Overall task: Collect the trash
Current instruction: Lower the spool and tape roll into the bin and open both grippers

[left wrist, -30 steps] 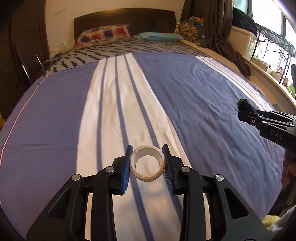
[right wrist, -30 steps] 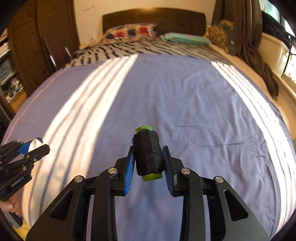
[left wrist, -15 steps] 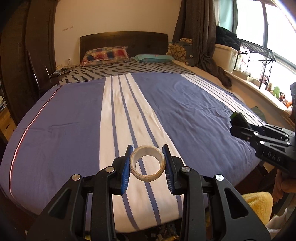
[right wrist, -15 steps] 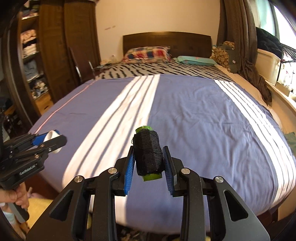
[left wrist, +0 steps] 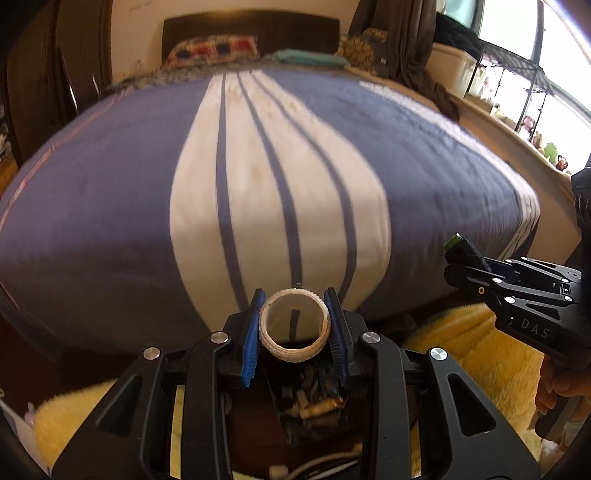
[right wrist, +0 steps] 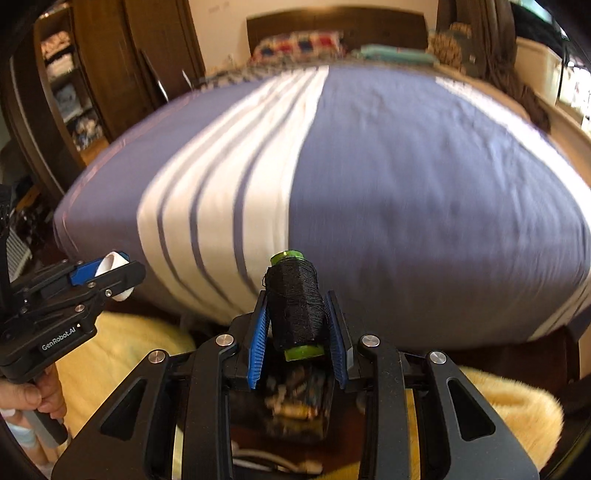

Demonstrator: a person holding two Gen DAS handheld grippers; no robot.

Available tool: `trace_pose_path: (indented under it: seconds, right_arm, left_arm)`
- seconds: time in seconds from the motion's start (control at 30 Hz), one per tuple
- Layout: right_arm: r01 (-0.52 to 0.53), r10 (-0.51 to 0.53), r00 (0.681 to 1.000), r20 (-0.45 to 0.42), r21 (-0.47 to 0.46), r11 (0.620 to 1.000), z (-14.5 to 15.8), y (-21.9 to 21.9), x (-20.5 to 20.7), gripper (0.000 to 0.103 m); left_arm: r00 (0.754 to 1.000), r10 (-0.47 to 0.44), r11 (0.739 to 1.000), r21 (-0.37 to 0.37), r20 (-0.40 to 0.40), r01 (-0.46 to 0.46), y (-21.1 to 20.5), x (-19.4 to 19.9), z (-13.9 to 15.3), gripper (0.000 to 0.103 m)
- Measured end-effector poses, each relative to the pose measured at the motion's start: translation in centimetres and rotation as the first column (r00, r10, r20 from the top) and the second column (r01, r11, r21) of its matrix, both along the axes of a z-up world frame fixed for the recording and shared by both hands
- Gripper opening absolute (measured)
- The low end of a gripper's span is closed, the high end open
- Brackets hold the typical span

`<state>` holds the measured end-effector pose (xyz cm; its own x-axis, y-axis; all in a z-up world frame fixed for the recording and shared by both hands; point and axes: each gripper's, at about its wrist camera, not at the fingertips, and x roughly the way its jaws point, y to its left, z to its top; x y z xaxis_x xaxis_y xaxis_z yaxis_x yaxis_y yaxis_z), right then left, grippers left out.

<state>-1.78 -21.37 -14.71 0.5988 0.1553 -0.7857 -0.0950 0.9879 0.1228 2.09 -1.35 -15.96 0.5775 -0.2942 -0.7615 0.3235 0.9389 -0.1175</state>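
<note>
Claws at the foot of a bed. We see the left claw [left wrist: 294,328] closed on an off-white ridged tape ring [left wrist: 294,326], its blue ribbed pads [left wrist: 251,343] touching the ring on both sides, with the ring's open hole facing the camera. The right claw [right wrist: 298,325] is closed on a spool of black thread with green plastic ends [right wrist: 294,304], held tilted, one green end pointing away toward the bed. Both held items hang just in front of the bed's near edge, above the floor. Directly below each claw we make out a dark open container holding small pale scraps [left wrist: 314,402], partly hidden by the claw bodies; its contents are blurred. A yellow fluffy rug [left wrist: 469,354] lies around it, and white cables [left wrist: 314,469] run along the floor at the bottom. The blue bedspread with broad white stripes [left wrist: 110,192] fills the background, with a patterned pillow [left wrist: 214,48] and dark wooden headboard [left wrist: 251,26] at the far end. A wooden wardrobe with open shelves [right wrist: 74,85] stands at left.
</note>
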Motion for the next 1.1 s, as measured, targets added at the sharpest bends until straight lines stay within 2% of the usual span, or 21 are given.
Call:
trace_pose_path:
  seconds: [0.17, 0.37, 0.57, 0.77, 0.87, 0.97, 1.0, 1.1]
  right_arm:
    - [-0.006, 0.006, 0.996, -0.091, -0.001, 1.000, -3.7, 0.4, -0.6, 0.031]
    - [-0.014, 0.017, 0.983, -0.184, 0.018, 1.000, -7.4, 0.7, -0.6, 0.031]
    - [-0.018, 0.034, 0.956, -0.290, 0.057, 0.998, -11.0, 0.9, 0.4, 0.031]
    - [-0.013, 0.034, 0.933, -0.358, 0.059, 0.998, -13.4, 1.3, 1.2, 0.031]
    - [-0.012, 0.034, 0.924, -0.381, 0.060, 0.998, -14.2, 1.9, 1.8, 0.032]
    - [-0.007, 0.031, 0.921, -0.389, 0.064, 0.998, -14.8, 1.6, 2.2, 0.032]
    - [-0.004, 0.029, 0.921, -0.390, 0.065, 0.998, -14.8, 1.5, 2.2, 0.032]
    - [0.007, 0.022, 0.920, -0.391, 0.072, 0.997, -14.5, 1.1, 2.6, 0.034]
  left_arm:
    - [0.995, 0.004, 1.000, 0.017, -0.104, -0.002, 0.5, -0.6, -4.4, 0.031]
    - [0.979, -0.031, 0.999, 0.018, -0.202, 0.035, 0.1, -0.7, -8.2, 0.031]
    - [0.947, -0.056, 0.998, 0.019, -0.316, 0.065, -0.5, 0.0, -12.2, 0.031]
    - [0.909, -0.091, 0.994, 0.018, -0.406, 0.107, -1.5, 0.5, -15.2, 0.031]
    - [0.893, -0.106, 0.992, 0.013, -0.437, 0.125, -2.0, 0.7, -16.4, 0.031]
    - [0.888, -0.117, 0.991, 0.011, -0.445, 0.136, -2.5, 0.6, -16.9, 0.031]
    - [0.887, -0.119, 0.990, 0.014, -0.447, 0.140, -2.6, 0.6, -17.0, 0.032]
    - [0.885, -0.121, 0.989, 0.020, -0.450, 0.146, -3.0, 0.6, -17.0, 0.048]
